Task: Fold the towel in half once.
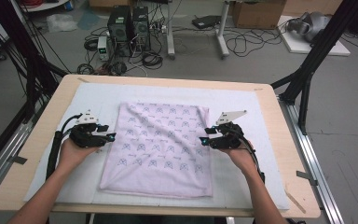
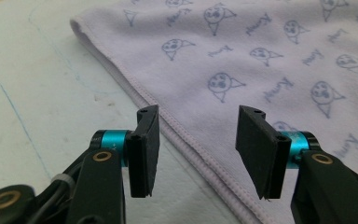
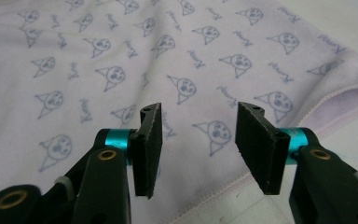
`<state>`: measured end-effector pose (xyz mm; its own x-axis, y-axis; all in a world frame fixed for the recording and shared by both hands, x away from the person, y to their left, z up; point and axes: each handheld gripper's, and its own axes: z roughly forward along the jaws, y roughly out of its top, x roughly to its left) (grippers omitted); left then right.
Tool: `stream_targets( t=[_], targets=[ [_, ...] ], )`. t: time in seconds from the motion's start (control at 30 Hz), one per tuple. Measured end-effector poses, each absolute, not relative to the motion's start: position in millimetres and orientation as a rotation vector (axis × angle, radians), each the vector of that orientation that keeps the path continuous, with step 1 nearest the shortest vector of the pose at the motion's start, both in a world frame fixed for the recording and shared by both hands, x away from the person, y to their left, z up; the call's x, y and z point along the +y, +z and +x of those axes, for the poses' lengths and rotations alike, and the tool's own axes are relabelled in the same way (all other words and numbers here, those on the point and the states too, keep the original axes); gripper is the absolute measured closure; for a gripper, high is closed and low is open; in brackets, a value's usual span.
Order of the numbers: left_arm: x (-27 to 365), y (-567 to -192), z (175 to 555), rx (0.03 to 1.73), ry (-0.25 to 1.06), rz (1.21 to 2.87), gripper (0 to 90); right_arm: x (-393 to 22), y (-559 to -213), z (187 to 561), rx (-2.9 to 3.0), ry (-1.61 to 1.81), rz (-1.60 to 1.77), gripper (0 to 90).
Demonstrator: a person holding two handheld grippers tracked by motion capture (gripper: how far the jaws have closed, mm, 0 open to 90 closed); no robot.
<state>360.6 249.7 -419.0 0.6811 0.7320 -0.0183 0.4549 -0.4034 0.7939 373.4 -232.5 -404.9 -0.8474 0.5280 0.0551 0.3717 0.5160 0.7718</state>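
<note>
A pale lilac cloth (image 1: 161, 147) printed with small cartoon faces lies flat on the white mat. My left gripper (image 1: 109, 136) hovers at the cloth's left edge, held in a hand. In the left gripper view, my left gripper (image 2: 198, 144) is open and the stitched hem of the cloth (image 2: 242, 60) runs under the gap. At the cloth's right edge sits my right gripper (image 1: 206, 140). The right gripper view has my right gripper (image 3: 198, 144) open above the cloth (image 3: 121, 60), close to its hem. Neither pair of pads presses on the fabric.
The white mat (image 1: 242, 100) covers most of a wooden table (image 1: 51, 107). Black frame legs (image 1: 307, 65) stand at the table's left and right. Computer towers (image 1: 128, 28) and cables lie on the floor beyond the far edge.
</note>
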Motion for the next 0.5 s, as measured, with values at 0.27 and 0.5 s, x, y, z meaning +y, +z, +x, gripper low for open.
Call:
stream_targets(
  t=[0.27,0.5],
  targets=[
    [247.1,-417.3,360.6,0.895,0.407,2.058,46.5,-230.8,-412.7,376.6,2.55,1.277,0.81,38.0],
    [247.4,-415.9,360.4,0.889,0.401,2.048,44.3,-226.4,-418.4,379.5,2.56,1.288,0.865,29.0]
  ],
)
